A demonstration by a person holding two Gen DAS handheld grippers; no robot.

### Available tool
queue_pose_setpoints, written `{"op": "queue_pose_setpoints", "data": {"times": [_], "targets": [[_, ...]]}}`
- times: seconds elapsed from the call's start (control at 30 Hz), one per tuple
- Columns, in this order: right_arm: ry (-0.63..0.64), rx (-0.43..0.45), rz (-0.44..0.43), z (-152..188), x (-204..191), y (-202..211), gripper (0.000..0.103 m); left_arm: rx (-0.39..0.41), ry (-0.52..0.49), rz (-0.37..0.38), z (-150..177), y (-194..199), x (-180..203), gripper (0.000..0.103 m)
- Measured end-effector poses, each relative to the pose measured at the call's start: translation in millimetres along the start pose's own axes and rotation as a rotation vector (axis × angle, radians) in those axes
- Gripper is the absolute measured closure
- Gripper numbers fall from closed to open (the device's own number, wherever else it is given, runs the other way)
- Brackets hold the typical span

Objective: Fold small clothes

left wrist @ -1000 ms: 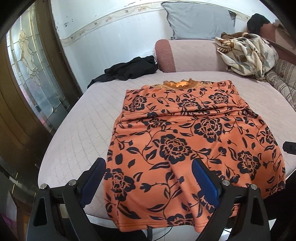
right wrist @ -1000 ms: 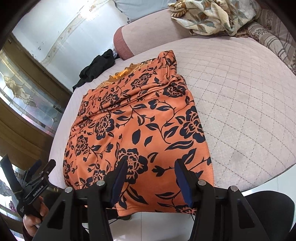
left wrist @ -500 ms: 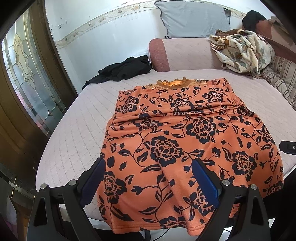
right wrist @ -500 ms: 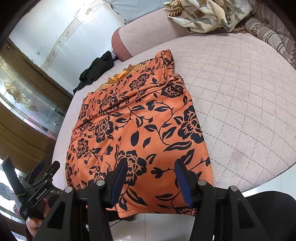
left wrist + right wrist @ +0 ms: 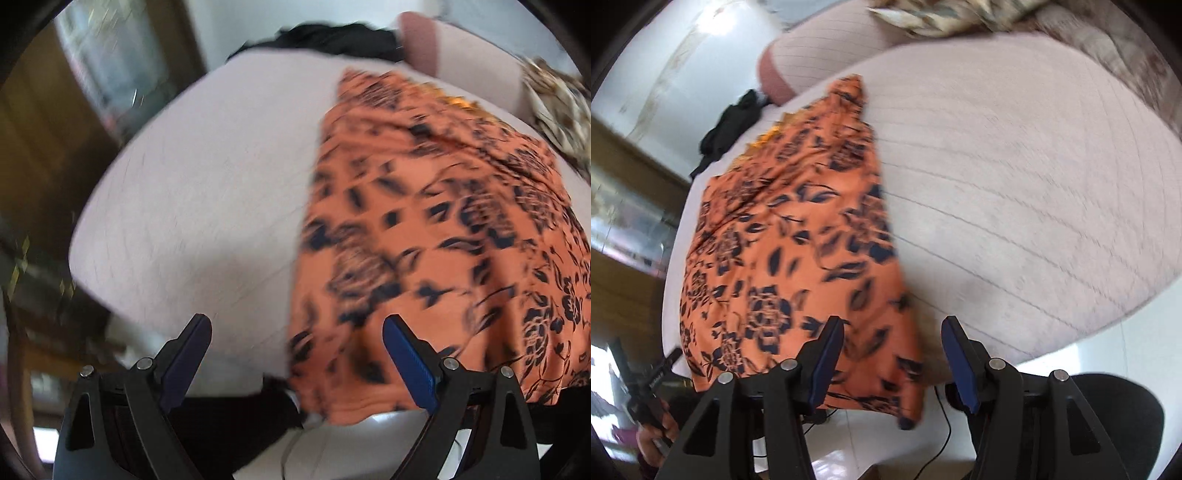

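An orange garment with a dark floral print [image 5: 436,236] lies flat on the pale quilted bed [image 5: 207,206], its hem hanging over the near edge. My left gripper [image 5: 297,332] is open and empty, in front of the garment's near left corner. In the right wrist view the garment [image 5: 790,243] fills the left half. My right gripper [image 5: 892,332] is open and empty, in front of the garment's near right corner, not touching it. The left gripper and the hand holding it show at the far lower left in the right wrist view [image 5: 650,384]. Both views are blurred.
A black cloth [image 5: 332,37] lies at the bed's far left by a pink bolster [image 5: 820,51]. A patterned blanket [image 5: 557,107] is piled at the far right. A wooden glass-paned door [image 5: 66,110] stands to the left. A dark round seat [image 5: 1115,413] is below right.
Both grippers have swung outward: the left one to the left, toward the garment's left corner, the right one to the right, toward its right corner. Both stayed open. The garment has not moved.
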State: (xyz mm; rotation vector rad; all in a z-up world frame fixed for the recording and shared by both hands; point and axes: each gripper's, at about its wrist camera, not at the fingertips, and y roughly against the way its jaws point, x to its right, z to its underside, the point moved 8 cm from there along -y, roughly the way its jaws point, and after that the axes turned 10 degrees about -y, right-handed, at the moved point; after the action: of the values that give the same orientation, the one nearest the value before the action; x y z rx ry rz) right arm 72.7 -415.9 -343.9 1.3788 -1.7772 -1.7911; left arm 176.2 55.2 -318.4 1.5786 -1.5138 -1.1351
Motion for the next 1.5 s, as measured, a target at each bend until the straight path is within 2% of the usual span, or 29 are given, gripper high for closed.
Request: {"op": "queue_pose_setpoints", "data": {"times": [0.17, 0.2, 0.23, 0.3, 0.33, 0.4, 0.47, 0.53, 0.57, 0.7, 0.77, 0.83, 0.87, 0.9, 0.93, 0.97, 1.0, 1.03, 1.07, 1.17, 1.27, 1.3, 1.33, 1.4, 1.47, 1.5], "targets": [[0.015, -0.055, 0.022, 10.2, 2.9, -20.4, 0.044, -0.046, 0.072, 0.083, 18.6, -11.2, -13.3, 0.01], [0.016, -0.064, 0.019, 12.7, 1.7, -23.9, 0.043, -0.046, 0.082, 0.105, 20.5, -12.6, -12.6, 0.016], [0.02, -0.066, 0.025, 14.8, -0.8, -28.3, 0.042, -0.047, 0.085, 0.123, 21.0, -12.7, -11.8, 0.034], [0.04, -0.051, 0.044, 16.1, -6.1, -31.0, 0.034, -0.057, 0.097, 0.197, 23.1, -16.3, -7.1, 0.055], [0.057, -0.045, 0.05, 17.1, -9.9, -31.2, 0.034, -0.062, 0.109, 0.229, 24.6, -17.3, -4.4, 0.058], [0.085, -0.035, 0.045, 20.0, -17.8, -30.8, 0.034, -0.058, 0.107, 0.226, 25.5, -17.8, -3.6, 0.058], [0.089, -0.043, 0.038, 23.8, -21.9, -31.7, 0.034, -0.043, 0.091, 0.212, 23.6, -16.9, -2.5, 0.053], [0.112, -0.037, 0.058, 26.8, -23.8, -33.2, 0.036, -0.025, 0.091, 0.204, 19.4, -16.0, -1.0, 0.026], [0.129, -0.027, 0.073, 26.8, -23.9, -33.7, 0.038, -0.019, 0.095, 0.21, 15.7, -17.3, 1.1, 0.021], [0.149, -0.005, 0.115, 27.6, -25.4, -36.0, 0.041, -0.06, 0.07, 0.248, 16.0, -28.9, 15.4, 0.018], [0.158, -0.006, 0.125, 28.5, -27.1, -36.5, 0.041, -0.038, 0.075, 0.234, 17.2, -28.3, 15.7, 0.028], [0.16, -0.008, 0.132, 28.3, -25.9, -36.1, 0.041, -0.014, 0.06, 0.22, 16.2, -23.7, 14.2, 0.055], [0.163, -0.005, 0.134, 28.4, -25.9, -36.3, 0.041, -0.003, 0.063, 0.226, 20.3, -19.1, 13.2, 0.064], [0.168, -0.003, 0.138, 29.0, -26.1, -36.5, 0.04, 0.008, 0.071, 0.243, 17.8, -16.2, 12.7, 0.085], [0.177, 0.001, 0.145, 29.5, -28.1, -37.6, 0.04, 0.011, 0.079, 0.274, 14.8, -12.1, 13.9, 0.093], [0.191, 0.011, 0.164, 30.0, -29.3, -37.5, 0.047, 0.007, 0.081, 0.282, 12.7, -10.0, 13.3, 0.093], [0.21, 0.023, 0.185, 30.5, -31.1, -37.3, 0.066, 0.006, 0.072, 0.278, 10.6, -8.0, 12.2, 0.093], [0.231, 0.028, 0.193, 32.6, -33.7, -35.4, 0.074, 0.012, 0.052, 0.275, 8.9, -3.7, 12.1, 0.094], [0.245, 0.03, 0.183, 33.3, -37.1, -33.1, 0.092, 0.025, 0.039, 0.282, 7.8, 1.7, 11.5, 0.094], [0.268, 0.057, 0.157, 30.4, -42.6, -17.3, 0.094, 0.057, 0.024, 0.301, 3.8, 17.8, 0.9, 0.095], [0.251, 0.069, 0.142, 23.6, -35.8, 1.1, 0.096, 0.056, -0.01, 0.243, 12.7, 20.6, -20.1, 0.096], [0.244, 0.074, 0.15, 21.0, -30.4, 7.1, 0.097, 0.034, -0.014, 0.222, 18.3, 19.5, -27.1, 0.103], [0.241, 0.073, 0.154, 18.7, -25.2, 10.7, 0.097, 0.014, -0.014, 0.208, 24.2, 14.0, -32.5, 0.103], [0.221, 0.066, 0.158, 13.7, -13.4, 13.6, 0.097, -0.028, 0.005, 0.222, 31.8, 6.0, -37.9, 0.103], [0.189, 0.031, 0.122, 13.3, -8.3, 10.9, 0.097, -0.03, 0.045, 0.224, 31.6, 5.3, -45.7, 0.103], [0.172, 0.002, 0.099, 14.5, -9.0, 7.9, 0.096, -0.016, 0.075, 0.243, 27.1, 7.6, -47.9, 0.099]]}}
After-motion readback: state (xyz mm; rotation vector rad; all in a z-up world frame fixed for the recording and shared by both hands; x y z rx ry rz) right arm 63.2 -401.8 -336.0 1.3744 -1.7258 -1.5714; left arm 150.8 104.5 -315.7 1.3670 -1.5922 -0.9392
